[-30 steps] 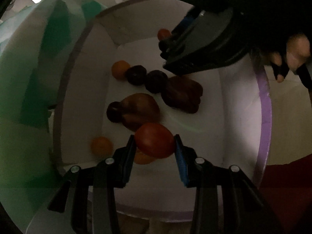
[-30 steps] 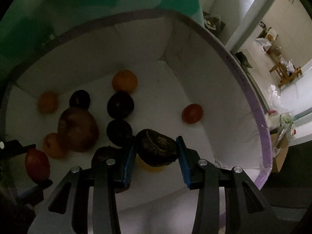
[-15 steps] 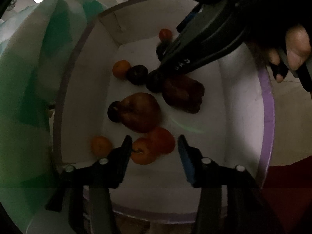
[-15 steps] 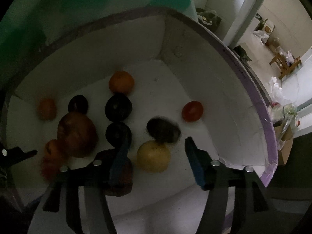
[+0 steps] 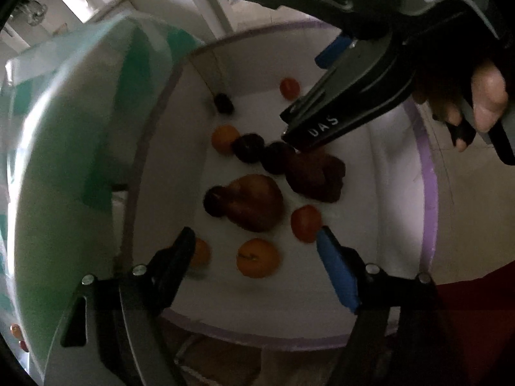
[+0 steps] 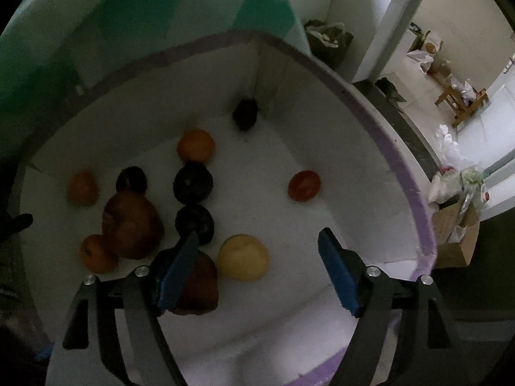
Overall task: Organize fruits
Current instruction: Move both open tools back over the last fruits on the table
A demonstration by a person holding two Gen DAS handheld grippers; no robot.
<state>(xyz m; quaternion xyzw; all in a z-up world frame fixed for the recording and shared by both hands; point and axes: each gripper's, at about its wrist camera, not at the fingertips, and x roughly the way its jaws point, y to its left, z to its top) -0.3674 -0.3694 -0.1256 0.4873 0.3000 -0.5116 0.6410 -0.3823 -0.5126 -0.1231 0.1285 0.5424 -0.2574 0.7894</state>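
Several fruits lie on the floor of a white foam box with a purple rim (image 5: 429, 193) (image 6: 405, 167). My left gripper (image 5: 257, 238) hangs above its near end with jaws opening and nothing between them. A red fruit (image 5: 305, 223) rests just beyond its right blue pad, and an orange fruit (image 5: 257, 257) lies below the gap. My right gripper (image 6: 257, 236) is also opening, over a yellow fruit (image 6: 243, 257) that it does not touch. A dark rough fruit (image 6: 245, 114) sits in the far corner, with a red tomato (image 6: 304, 185) to its right.
A big brown fruit (image 6: 132, 225), dark round fruits (image 6: 193, 182) and a dark red lump (image 6: 196, 286) crowd the box's left half. The green-patterned lid (image 5: 80, 160) stands up on the left. A person's hand (image 5: 482, 96) holds the right gripper. A cardboard box (image 6: 457, 238) stands outside.
Both grippers opened and rose. The red fruit dropped from the left gripper onto the box floor. The dark fruit left the right gripper and rolled to the far corner.
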